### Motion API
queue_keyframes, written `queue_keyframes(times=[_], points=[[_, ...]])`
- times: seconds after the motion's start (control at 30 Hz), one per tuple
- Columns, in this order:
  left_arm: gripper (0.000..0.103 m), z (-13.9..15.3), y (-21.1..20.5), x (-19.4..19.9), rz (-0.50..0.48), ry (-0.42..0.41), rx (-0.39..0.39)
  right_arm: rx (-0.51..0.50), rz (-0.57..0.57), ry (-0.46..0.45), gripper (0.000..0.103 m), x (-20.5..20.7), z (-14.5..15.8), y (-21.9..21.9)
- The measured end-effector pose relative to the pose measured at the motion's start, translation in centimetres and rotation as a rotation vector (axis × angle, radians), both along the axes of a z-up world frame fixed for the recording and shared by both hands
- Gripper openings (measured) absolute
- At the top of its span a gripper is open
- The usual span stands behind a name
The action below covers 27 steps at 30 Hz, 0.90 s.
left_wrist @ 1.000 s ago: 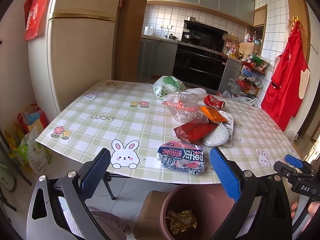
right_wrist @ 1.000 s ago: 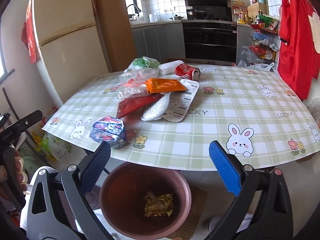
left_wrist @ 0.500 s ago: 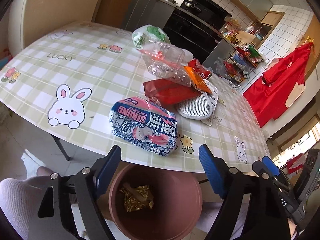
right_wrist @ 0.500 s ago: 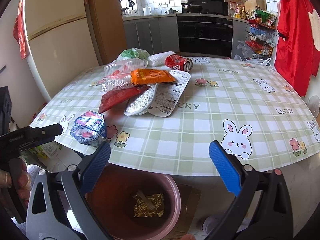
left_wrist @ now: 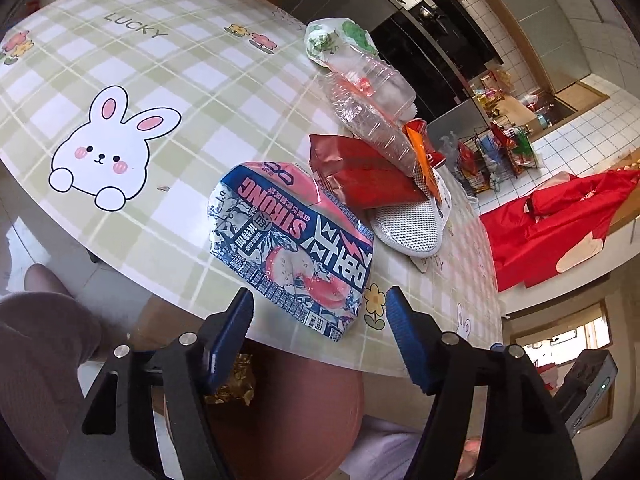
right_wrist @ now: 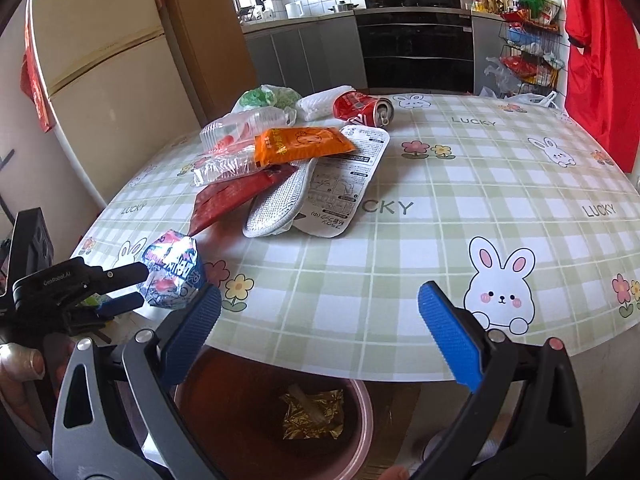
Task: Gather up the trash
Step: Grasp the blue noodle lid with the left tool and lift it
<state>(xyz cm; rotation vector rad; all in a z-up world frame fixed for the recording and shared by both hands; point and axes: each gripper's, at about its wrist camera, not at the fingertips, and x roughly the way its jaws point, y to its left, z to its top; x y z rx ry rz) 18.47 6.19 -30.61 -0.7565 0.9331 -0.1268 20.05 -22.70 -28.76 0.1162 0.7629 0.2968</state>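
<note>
A blue and pink "STRONG" snack bag [left_wrist: 292, 248] lies at the table's near edge. It also shows in the right wrist view [right_wrist: 173, 272]. My left gripper [left_wrist: 318, 320] is open, its blue pads just short of the bag's near end. Behind the bag lies a pile: a red packet [left_wrist: 360, 172], a clear crushed bottle [left_wrist: 368, 116], an orange packet [right_wrist: 300, 144], a mesh insole [right_wrist: 276, 204] and a red can [right_wrist: 362, 110]. My right gripper [right_wrist: 320, 320] is open and empty over the table edge. A pink-brown bin [right_wrist: 260, 420] with a gold wrapper [right_wrist: 312, 412] stands under the edge.
A green-and-white plastic bag [right_wrist: 266, 98] and a white roll [right_wrist: 320, 102] lie at the far side of the checked tablecloth [right_wrist: 460, 184]. A fridge [right_wrist: 100, 60] stands left, kitchen cabinets behind, a red apron [right_wrist: 600, 60] at right.
My left gripper has moved forward and down toward the STRONG bag and narrowed somewhat around it. My right gripper has edged closer to the table.
</note>
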Motion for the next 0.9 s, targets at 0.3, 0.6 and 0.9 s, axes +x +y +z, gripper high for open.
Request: queue_keyframes(times=[0.3,0.6,0.9], points=[[0.064,-1.2,0.2,1.6,0.036,-0.016,-0.051,-0.065,0.030,0.036,0.097,0.9,-0.6,0.2],[0.044,-1.8,0.5,2.1,0.039,-0.023,-0.100,-0.032,0.019,0.040,0.097,2.0,-0.6,-0.1],[0.005,0.3,1.2,1.2,0.023,-0.129,-0.087,-0.027,0.039,0.041,0.097,2.8,-0.3,0.3]])
